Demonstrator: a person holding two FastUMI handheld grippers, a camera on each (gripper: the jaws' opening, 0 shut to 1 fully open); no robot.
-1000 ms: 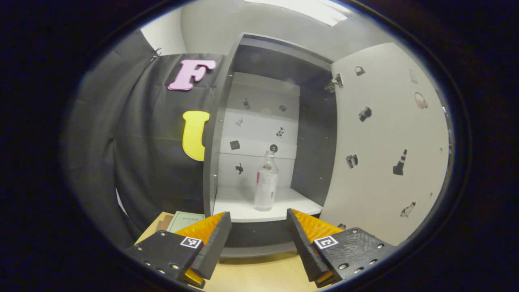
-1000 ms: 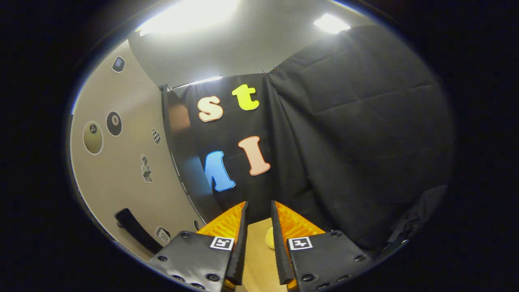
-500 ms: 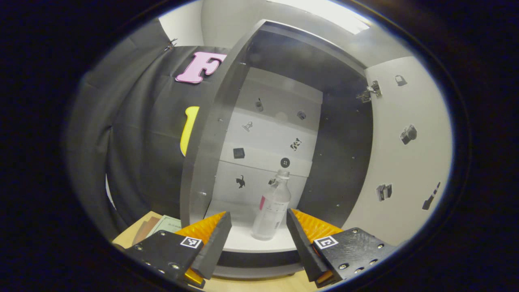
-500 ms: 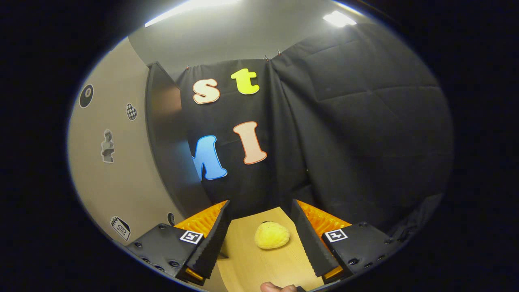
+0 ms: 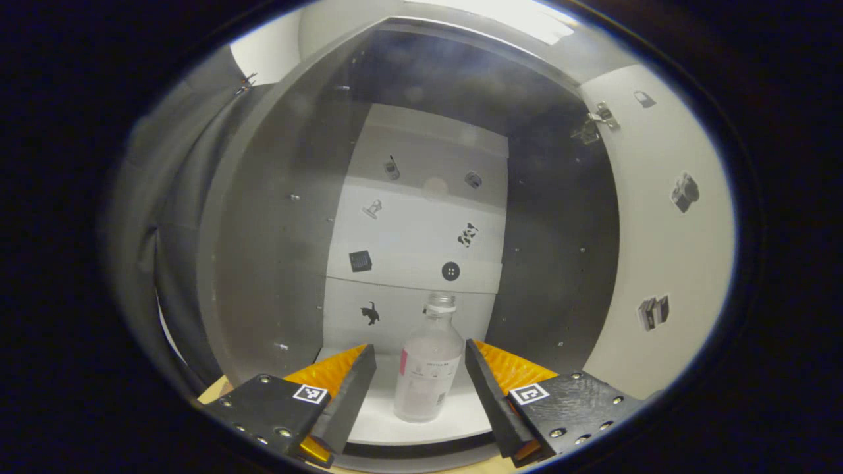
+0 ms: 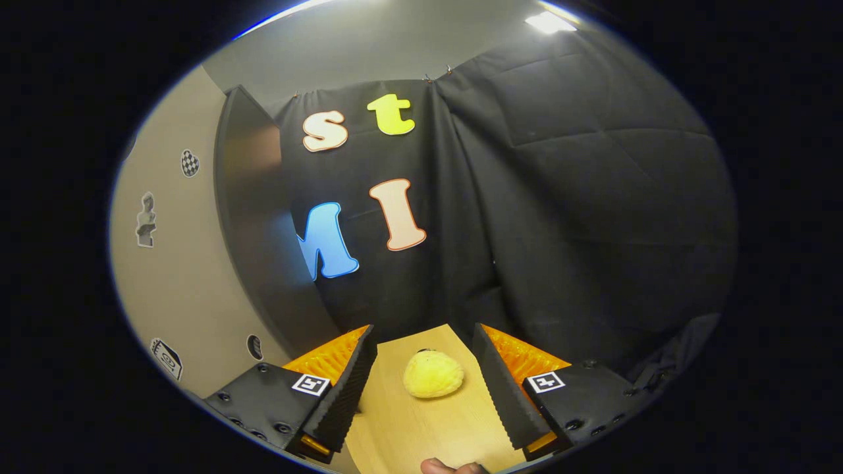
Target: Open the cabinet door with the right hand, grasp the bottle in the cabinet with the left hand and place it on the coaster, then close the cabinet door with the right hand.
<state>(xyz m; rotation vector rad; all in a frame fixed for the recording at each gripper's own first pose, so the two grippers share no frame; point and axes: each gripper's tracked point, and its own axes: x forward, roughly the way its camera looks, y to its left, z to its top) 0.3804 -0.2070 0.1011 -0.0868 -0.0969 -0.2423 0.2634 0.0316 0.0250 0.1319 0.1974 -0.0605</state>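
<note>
Two steps remain after this one. Door (image 5: 665, 217) already open. Now grasp step: my left gripper (image 5: 420, 380) spread wide, bottle (image 5: 427, 376) upright on shelf (image 5: 461, 418) between fingers, not touching. Next, I judge: advance little, close on body. My right gripper (image 6: 421, 387) also spread, empty, over table (image 6: 421, 428) near yellow ball (image 6: 433, 374).

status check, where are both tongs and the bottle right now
Left tongs open, astride the bottle, not touching. Bottle upright on the cabinet shelf, door open. Right tongs open over the table, yellow fuzzy ball ahead. Nothing blocking.
</note>
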